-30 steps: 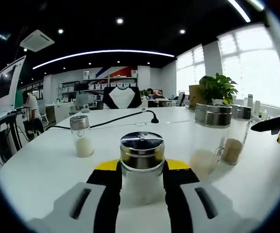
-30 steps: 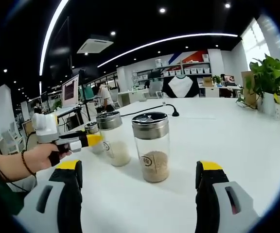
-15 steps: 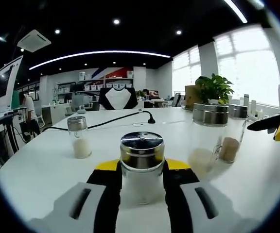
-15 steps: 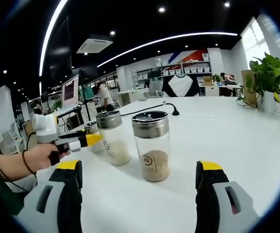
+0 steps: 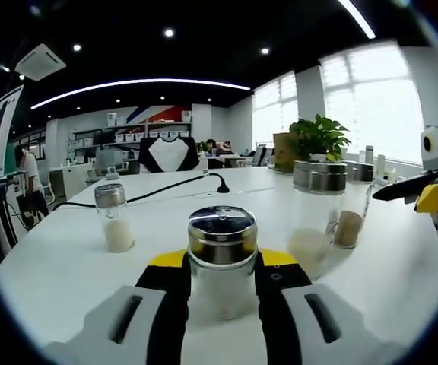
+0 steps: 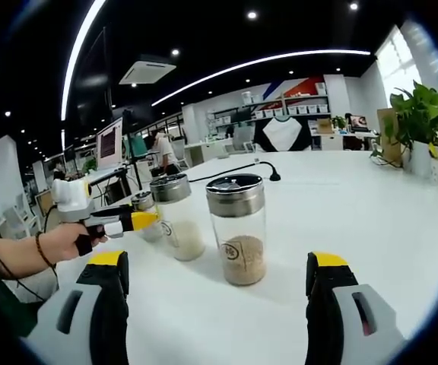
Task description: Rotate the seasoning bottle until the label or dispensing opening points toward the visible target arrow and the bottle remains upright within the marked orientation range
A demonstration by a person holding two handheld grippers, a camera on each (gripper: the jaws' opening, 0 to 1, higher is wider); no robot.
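Between the black, yellow-tipped jaws of the left tongs (image 5: 221, 268) stands the seasoning bottle (image 5: 221, 258): a clear glass shaker w/ a shiny perforated metal lid, upright on the white tabletop (image 5: 67, 258), jaws closed against both its sides. Contents look pale; label not legible in the left gripper view.

Left of that bottle & further back: a small glass shaker w/ metal cap and white powder (image 5: 112, 217), well apart from it. Right of the gripped bottle & a bit behind: a tall clear glass jar w/ metal lid and pale contents (image 5: 315, 215); just past it, a second tall glass jar w/ brown granules (image 5: 352, 204), the two near each other, can't tell if touching. Behind the bottle, a black cable (image 5: 158, 192) runs across the tabletop. Beyond the tall jars, a green potted plant (image 5: 318, 137).

Right tongs (image 6: 217, 304) wide open, grey jaws w/ yellow tips holding nothing; they also show at the right edge of the left gripper view, well right of the gripped bottle.

Right gripper view: brown-granule jar sits ahead between the open jaws, not touched; a round mark on its front. Pale-content jar just left of it. Left tongs reach in from the left, held by a hand (image 6: 58, 242) w/ a dark wristband.
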